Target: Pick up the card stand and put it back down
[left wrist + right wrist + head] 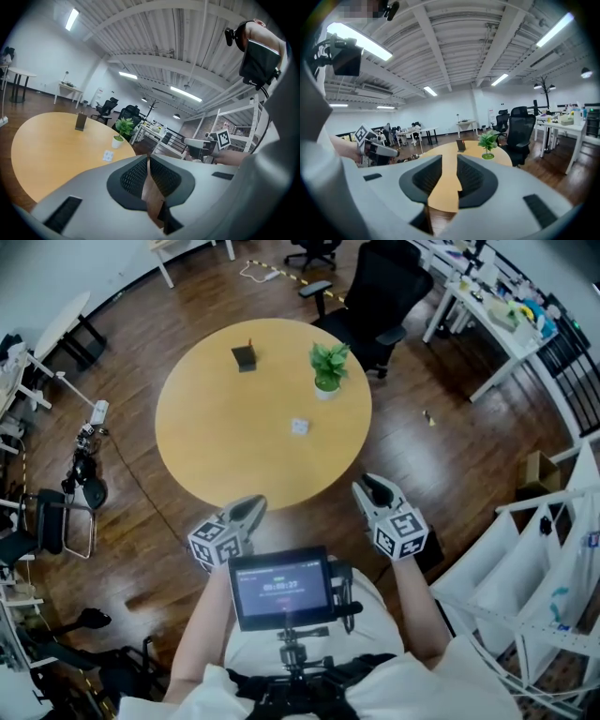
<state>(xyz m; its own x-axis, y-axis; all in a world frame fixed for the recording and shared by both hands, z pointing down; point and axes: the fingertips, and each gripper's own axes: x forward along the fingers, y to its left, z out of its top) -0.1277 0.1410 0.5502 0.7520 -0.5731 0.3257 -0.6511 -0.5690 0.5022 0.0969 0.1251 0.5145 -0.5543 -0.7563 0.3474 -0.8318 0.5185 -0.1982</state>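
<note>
The card stand (pixel 245 356) is a small dark upright piece on the far left part of the round wooden table (pixel 216 427). It also shows in the left gripper view (pixel 80 122) and the right gripper view (pixel 461 145). Both grippers hover at the table's near edge, well short of the stand. My left gripper (pixel 251 507) has its fingertips together with nothing held (pixel 148 158). My right gripper (pixel 366 486) stands open, a bare gap between its pads (pixel 449 161).
A potted plant (pixel 328 367) stands on the far right of the table, and a small white tag (pixel 299 426) lies near the middle. A black office chair (pixel 380 292) sits behind the table. White desks (pixel 497 315) and shelving (pixel 553 568) line the right side.
</note>
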